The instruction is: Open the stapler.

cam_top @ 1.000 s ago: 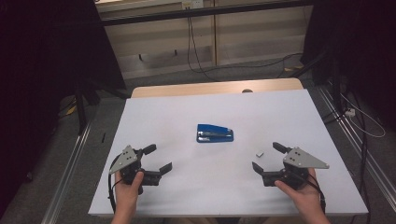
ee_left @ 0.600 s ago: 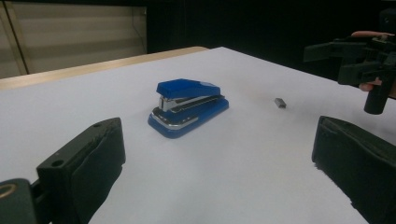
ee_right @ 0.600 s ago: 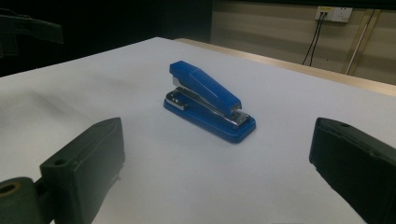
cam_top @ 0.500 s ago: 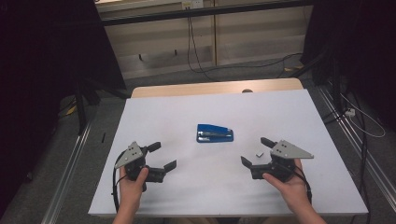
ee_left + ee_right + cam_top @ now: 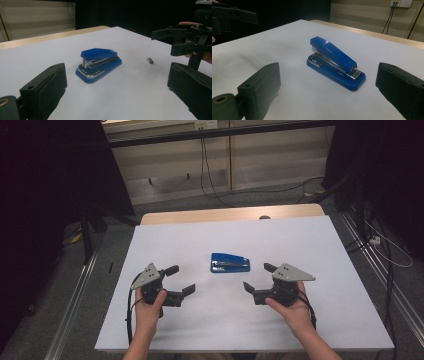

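A blue stapler (image 5: pixel 230 263) lies flat on the middle of the white table (image 5: pixel 310 235). Its blue body (image 5: pixel 100 63) has a chrome magazine that runs under the lid (image 5: pixel 334 62). My left gripper (image 5: pixel 181 280) is held open just left of the stapler, with nothing between its jaws (image 5: pixel 117 92). On the other side, my right gripper (image 5: pixel 258 277) is also open and holds nothing (image 5: pixel 329 87). Both point inward at the stapler without touching it. A small grey block (image 5: pixel 150 60) lies on the table between the stapler and the right gripper (image 5: pixel 165 41).
A wooden strip (image 5: pixel 225 215) runs along the table's far edge, with cables (image 5: pixel 210 175) on the floor beyond. Metal rails (image 5: pixel 75 290) flank the table on both sides. The left gripper's jaw (image 5: pixel 234 16) shows at the top left of the right gripper view.
Both grippers have moved inward and forward toward the stapler, staying open. The stapler has not moved.
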